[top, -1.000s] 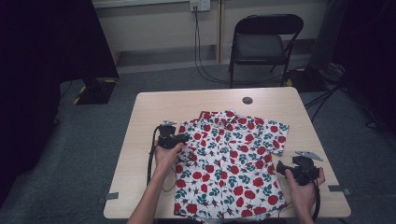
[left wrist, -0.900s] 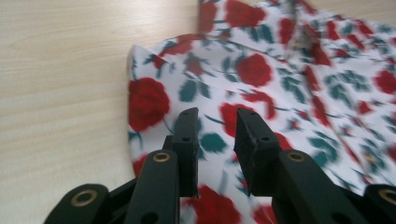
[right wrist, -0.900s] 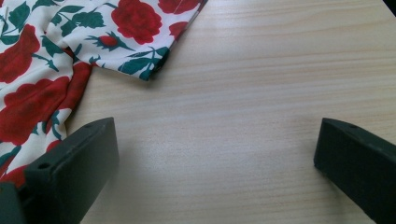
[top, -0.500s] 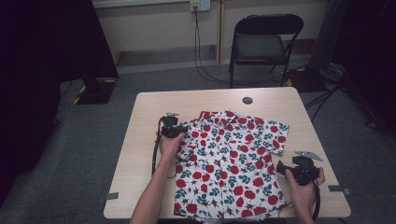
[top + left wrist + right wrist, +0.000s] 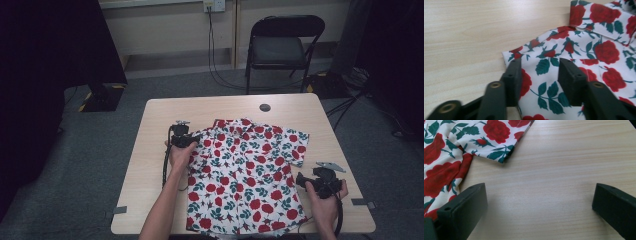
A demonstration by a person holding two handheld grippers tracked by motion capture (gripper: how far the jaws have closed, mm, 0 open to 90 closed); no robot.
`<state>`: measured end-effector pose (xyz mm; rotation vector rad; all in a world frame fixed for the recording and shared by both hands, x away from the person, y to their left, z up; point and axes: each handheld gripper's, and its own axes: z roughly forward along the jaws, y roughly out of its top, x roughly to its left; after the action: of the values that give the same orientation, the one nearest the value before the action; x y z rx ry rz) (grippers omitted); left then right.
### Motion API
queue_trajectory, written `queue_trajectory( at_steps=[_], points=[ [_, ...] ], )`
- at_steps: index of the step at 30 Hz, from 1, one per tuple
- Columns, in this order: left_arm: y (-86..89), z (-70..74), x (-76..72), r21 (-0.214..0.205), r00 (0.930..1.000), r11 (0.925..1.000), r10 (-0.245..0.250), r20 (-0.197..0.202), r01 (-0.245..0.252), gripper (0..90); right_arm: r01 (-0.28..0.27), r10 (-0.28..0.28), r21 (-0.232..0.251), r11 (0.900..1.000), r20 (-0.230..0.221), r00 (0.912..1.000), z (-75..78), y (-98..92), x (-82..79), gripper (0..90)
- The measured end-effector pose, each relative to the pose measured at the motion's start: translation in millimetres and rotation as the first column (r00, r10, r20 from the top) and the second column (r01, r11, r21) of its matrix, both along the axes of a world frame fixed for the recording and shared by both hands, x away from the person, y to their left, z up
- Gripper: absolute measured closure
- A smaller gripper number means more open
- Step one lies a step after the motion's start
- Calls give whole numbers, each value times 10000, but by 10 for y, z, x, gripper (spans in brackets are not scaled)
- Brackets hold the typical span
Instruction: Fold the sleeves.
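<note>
Lying flat and face-up on the pale wood-grain laminate table (image 5: pixel 150 150), the short-sleeved shirt (image 5: pixel 245 170) is thin white woven cloth printed with red roses and dark green leaves, collar toward the far edge, sleeves spread; no readable label or writing shows. Left gripper (image 5: pixel 192 140) sits over the shirt's left shoulder edge, its matte black block jaws partway apart and just opening, fabric beneath the gap but unpinched. Right gripper (image 5: pixel 301 180) rests by the shirt's right hem side, jaws wide apart over bare tabletop, holding nothing.

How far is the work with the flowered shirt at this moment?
Done: the shirt lies spread flat on the table. In hand: the left gripper, jaws just opening, rests over its folded sleeve edge. Left: the right gripper waits open above bare wood; no body fold shows yet.
</note>
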<state>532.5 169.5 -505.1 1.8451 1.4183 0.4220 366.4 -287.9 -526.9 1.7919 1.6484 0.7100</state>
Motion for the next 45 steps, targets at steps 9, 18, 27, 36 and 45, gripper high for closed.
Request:
queue_trajectory(
  at_steps=[9, 18, 27, 36, 45],
  points=[
    [75, 149, -365, -145, 9967, 9984, -545, 607, 555, 580, 2, -2, 3, 10000, -2, 10000, 0, 0, 0, 0],
    [40, 153, -863, 894, 9859, 9890, -1277, 1085, 1182, 725, 6, -6, 0, 10000, -1, 10000, 0, 0, 0, 0],
    [-66, -39, -1030, 1377, 9849, 9791, -1600, 665, 1497, 721, 5, -5, 5, 10000, -5, 10000, 0, 0, 0, 0],
    [-53, -18, -1114, 933, 9798, 9808, -1794, 881, 1712, 627, 5, -5, 5, 10000, -2, 10000, 0, 0, 0, 0],
    [301, 196, -1338, 364, 9906, 9959, -862, 1064, 827, 242, 5, -5, 6, 10000, -3, 10000, 0, 1, 0, 0]
  ],
)
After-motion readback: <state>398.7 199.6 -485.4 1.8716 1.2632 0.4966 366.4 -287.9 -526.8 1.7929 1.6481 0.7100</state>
